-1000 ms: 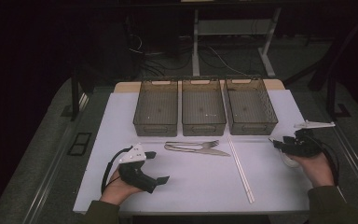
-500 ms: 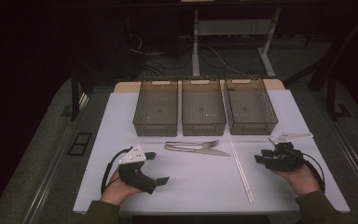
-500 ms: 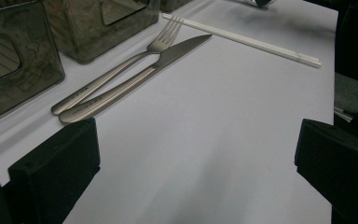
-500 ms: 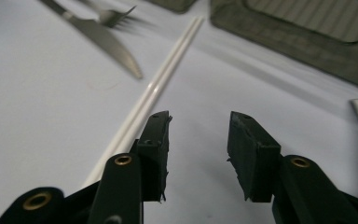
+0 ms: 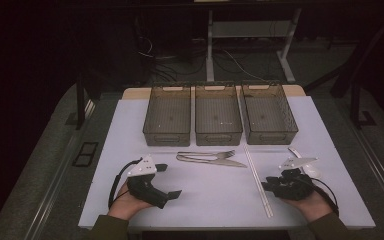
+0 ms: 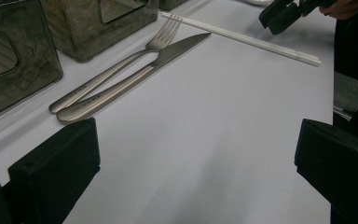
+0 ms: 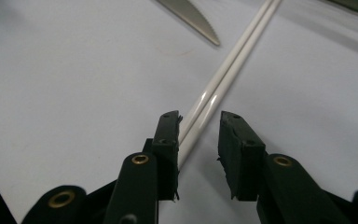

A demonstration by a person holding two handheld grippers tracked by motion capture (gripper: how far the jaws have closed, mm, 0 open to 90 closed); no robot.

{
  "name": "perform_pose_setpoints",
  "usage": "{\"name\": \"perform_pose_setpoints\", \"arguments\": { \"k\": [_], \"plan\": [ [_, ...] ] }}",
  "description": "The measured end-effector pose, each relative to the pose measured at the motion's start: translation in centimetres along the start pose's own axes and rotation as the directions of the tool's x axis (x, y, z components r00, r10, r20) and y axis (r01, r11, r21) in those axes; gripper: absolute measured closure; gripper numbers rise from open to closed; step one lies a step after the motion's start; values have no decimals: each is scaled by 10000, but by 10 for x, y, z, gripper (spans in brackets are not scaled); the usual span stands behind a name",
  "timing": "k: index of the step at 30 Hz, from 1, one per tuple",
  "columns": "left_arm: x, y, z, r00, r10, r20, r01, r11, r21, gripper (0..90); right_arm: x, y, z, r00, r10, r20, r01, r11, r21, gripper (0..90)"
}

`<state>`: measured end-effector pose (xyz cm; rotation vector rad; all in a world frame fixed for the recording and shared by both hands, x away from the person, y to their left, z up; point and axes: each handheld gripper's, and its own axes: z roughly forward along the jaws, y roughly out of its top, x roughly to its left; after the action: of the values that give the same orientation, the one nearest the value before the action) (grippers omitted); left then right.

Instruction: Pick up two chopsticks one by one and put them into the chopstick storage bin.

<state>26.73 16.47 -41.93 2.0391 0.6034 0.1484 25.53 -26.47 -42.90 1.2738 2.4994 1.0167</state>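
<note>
A pair of white chopsticks (image 5: 256, 175) lies on the white table (image 5: 210, 200), running from the bins toward the front edge. A steel fork (image 5: 205, 154) and knife (image 5: 219, 161) lie side by side in the middle. My right gripper (image 7: 198, 140) is low over the chopsticks (image 7: 228, 70), which pass between its jaws against the left pad; the jaws have just been closing and a gap remains on the right side. The knife tip (image 7: 196, 21) lies beyond. My left gripper (image 6: 196, 163) rests at front left (image 5: 169, 181), wide open and empty, facing the fork (image 6: 121, 65) and knife (image 6: 135, 77).
Three clear rectangular bins (image 5: 218, 120) stand in a row at the back of the table, empty as far as I can see. A small white object (image 5: 295, 152) lies behind my right hand. Bare table stretches between the two hands.
My right gripper has moved left and a little toward the front edge, down to the chopsticks, which now lie between its jaws. The left gripper has stayed put.
</note>
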Motion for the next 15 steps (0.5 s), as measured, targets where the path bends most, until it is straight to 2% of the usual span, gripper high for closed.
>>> {"name": "perform_pose_setpoints", "arguments": {
  "k": [4, 15],
  "plan": [
    [0, 0, 0, 10000, -11, 16, 11, 10000, -21, 0, 4, -1, 4, 9997, -232, 7, 231, 9993, 305, 692],
    [-1, 0, 1, 10000, -15, 35, 15, 10000, -16, 0, 5, -3, 9, 9996, -265, -28, 266, 9969, 743, 714]
  ]
}}
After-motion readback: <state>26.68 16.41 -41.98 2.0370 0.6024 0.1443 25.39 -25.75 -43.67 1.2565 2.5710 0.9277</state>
